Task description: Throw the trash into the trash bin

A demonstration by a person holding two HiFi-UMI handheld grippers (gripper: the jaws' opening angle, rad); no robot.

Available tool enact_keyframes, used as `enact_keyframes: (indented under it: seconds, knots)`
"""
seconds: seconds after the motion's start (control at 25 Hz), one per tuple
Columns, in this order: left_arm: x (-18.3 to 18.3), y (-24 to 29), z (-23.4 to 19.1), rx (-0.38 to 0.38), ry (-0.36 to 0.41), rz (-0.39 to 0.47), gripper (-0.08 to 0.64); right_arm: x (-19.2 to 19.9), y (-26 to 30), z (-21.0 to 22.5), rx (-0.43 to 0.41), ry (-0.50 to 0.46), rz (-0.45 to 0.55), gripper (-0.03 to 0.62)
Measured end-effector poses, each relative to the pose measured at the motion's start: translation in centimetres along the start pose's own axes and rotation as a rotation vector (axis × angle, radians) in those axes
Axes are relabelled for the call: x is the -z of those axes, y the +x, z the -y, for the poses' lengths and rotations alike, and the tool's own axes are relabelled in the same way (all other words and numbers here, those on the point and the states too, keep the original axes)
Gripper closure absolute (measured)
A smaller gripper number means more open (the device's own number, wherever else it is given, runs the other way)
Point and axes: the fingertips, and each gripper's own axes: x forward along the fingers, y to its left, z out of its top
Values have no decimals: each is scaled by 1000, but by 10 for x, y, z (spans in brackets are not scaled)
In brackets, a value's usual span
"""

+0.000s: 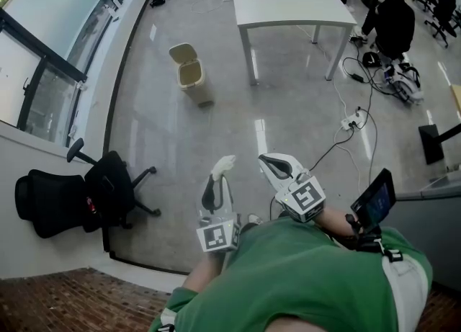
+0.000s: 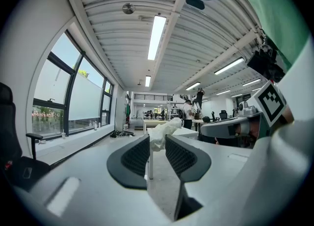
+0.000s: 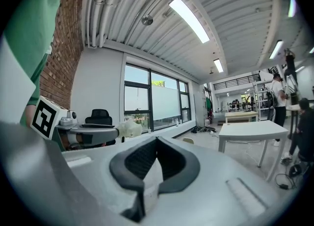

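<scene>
A crumpled white piece of trash (image 1: 225, 163) sticks out of the tips of my left gripper (image 1: 218, 179), which is shut on it. In the left gripper view the trash (image 2: 164, 131) sits pinched between the two dark pads of the left gripper (image 2: 157, 146). My right gripper (image 1: 274, 164) is held just right of it, jaws shut with nothing between them; its pads meet at the tip of the right gripper (image 3: 157, 140). The beige trash bin (image 1: 191, 73), lid up, stands on the floor well ahead and slightly left, and shows small as the bin (image 3: 188, 140) beyond the right jaws.
A white table (image 1: 288, 3) stands right of the bin. A black office chair (image 1: 108, 186) is at the left by the window wall. Cables and a power strip (image 1: 351, 122) lie on the floor at right, near a seated person (image 1: 395, 24).
</scene>
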Motion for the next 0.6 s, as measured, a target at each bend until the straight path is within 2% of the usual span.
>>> enact_keyframes:
  seconds: [0.32, 0.6]
  knots:
    - [1, -5, -10, 0, -4, 15, 451, -2, 7, -10, -15, 0, 2, 589]
    - [2, -17, -40, -41, -10, 22, 451, -10, 27, -36, -54, -19, 31, 589]
